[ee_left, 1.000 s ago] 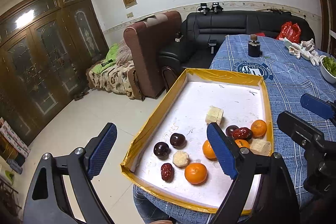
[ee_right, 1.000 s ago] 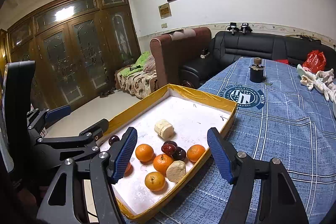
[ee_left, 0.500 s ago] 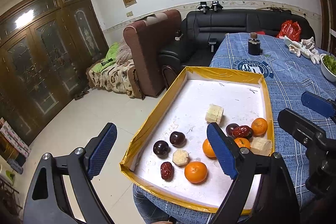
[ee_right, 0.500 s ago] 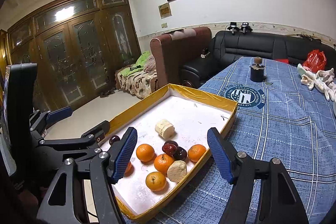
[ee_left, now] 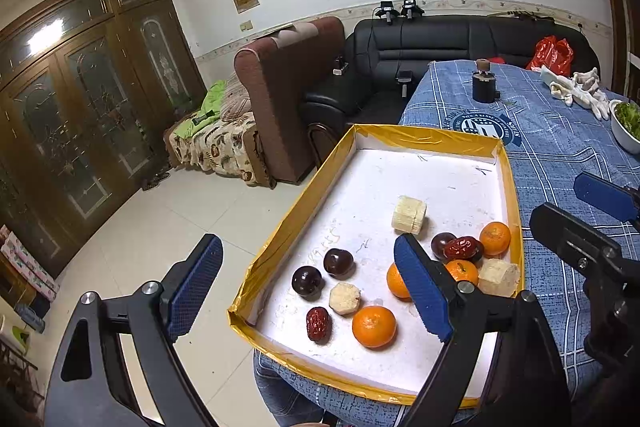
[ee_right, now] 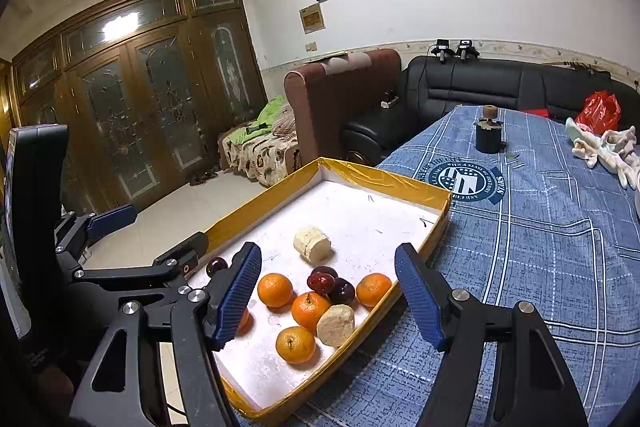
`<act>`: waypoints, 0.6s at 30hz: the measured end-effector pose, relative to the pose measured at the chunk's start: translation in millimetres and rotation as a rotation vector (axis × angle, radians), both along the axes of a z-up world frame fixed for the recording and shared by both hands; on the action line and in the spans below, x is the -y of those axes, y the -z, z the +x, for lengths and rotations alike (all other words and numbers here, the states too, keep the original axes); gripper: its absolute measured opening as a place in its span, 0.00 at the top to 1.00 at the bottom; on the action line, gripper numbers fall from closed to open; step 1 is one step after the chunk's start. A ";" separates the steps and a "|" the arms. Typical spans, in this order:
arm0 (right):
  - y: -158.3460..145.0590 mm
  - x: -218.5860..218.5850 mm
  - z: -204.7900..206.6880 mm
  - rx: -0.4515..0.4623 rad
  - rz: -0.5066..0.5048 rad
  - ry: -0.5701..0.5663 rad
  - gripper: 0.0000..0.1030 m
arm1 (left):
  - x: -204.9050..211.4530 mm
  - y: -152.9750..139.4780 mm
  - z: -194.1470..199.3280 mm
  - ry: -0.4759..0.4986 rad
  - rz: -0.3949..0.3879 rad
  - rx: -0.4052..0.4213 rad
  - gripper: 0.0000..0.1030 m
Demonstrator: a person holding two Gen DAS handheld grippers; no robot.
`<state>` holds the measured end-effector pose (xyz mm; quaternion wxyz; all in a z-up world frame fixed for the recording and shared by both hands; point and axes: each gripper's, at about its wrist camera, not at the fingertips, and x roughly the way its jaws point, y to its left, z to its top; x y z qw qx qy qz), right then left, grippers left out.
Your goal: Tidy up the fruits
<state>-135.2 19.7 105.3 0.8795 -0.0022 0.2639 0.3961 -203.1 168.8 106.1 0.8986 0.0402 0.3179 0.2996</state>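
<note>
You had one tray [ee_left: 304, 195] in front of you. In it I counted five oranges [ee_right: 274, 290] in the right wrist view; the left wrist view showed only four, because a finger covered one. You had three dark round fruits [ee_left: 307, 281] that were clear to see, and perhaps a fourth behind a date at centre right, I could not tell. There were two red dates [ee_left: 319, 323] and three pale cut pieces [ee_left: 409, 215].
</note>
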 end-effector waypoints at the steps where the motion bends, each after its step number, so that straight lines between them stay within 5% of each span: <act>1: 0.0 0.0 0.0 0.001 0.000 0.001 0.31 | 0.0 0.0 0.1 -0.001 0.001 0.000 0.14; 18: 1.6 -4.5 0.5 0.001 -0.006 -0.004 0.31 | -3.6 0.8 0.5 0.001 -0.001 -0.003 0.14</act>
